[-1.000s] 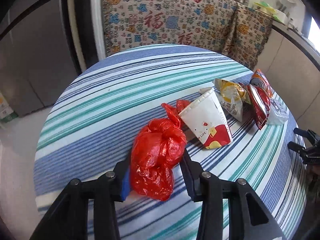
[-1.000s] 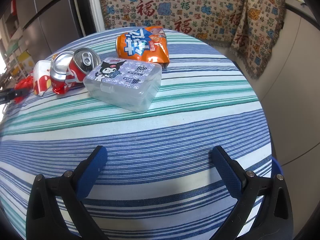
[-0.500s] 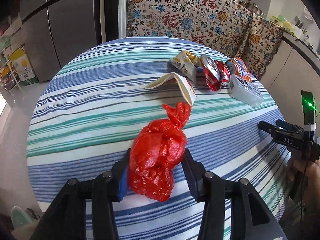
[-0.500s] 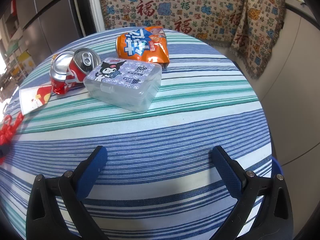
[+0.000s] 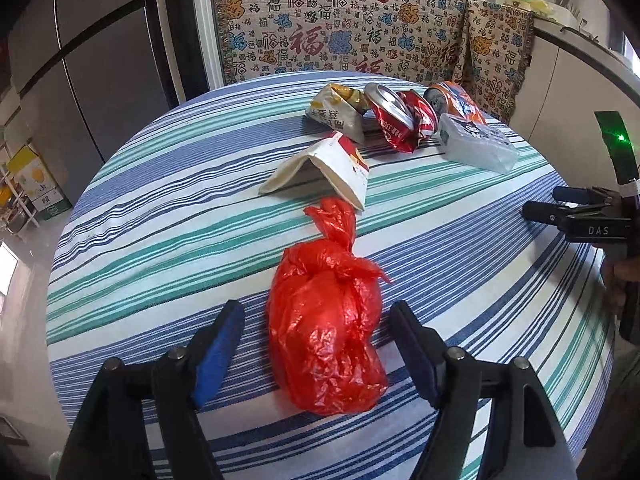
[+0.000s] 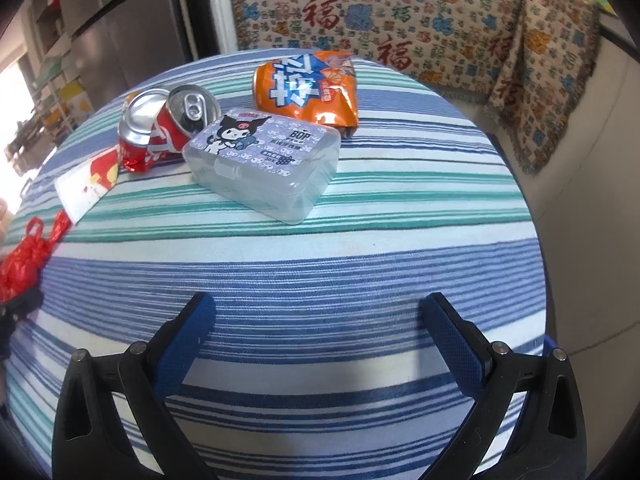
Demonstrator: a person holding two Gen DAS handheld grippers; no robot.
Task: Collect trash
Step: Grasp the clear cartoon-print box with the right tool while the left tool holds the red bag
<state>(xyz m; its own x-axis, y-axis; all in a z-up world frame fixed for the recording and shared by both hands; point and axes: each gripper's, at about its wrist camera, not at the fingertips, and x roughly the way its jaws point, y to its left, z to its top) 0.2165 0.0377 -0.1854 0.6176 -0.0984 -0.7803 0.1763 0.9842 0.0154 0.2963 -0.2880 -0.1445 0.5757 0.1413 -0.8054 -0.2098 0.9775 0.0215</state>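
Red knotted bag (image 5: 326,332) lies between my left gripper (image 5: 316,346) jaws, which are opening, pads clear of it. Soft, light, slippery film: I judge the knotted neck the best hold. Right gripper (image 6: 320,340) stands wide, empty.

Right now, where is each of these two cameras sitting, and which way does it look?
Left wrist view: sits on the left gripper, looking down along its fingers at the red bag lying between its opening jaws; the right gripper shows at the edge.
Right wrist view: sits on the open right gripper, facing the plastic box.
Both share the striped table, red bag, crushed can and plastic box.
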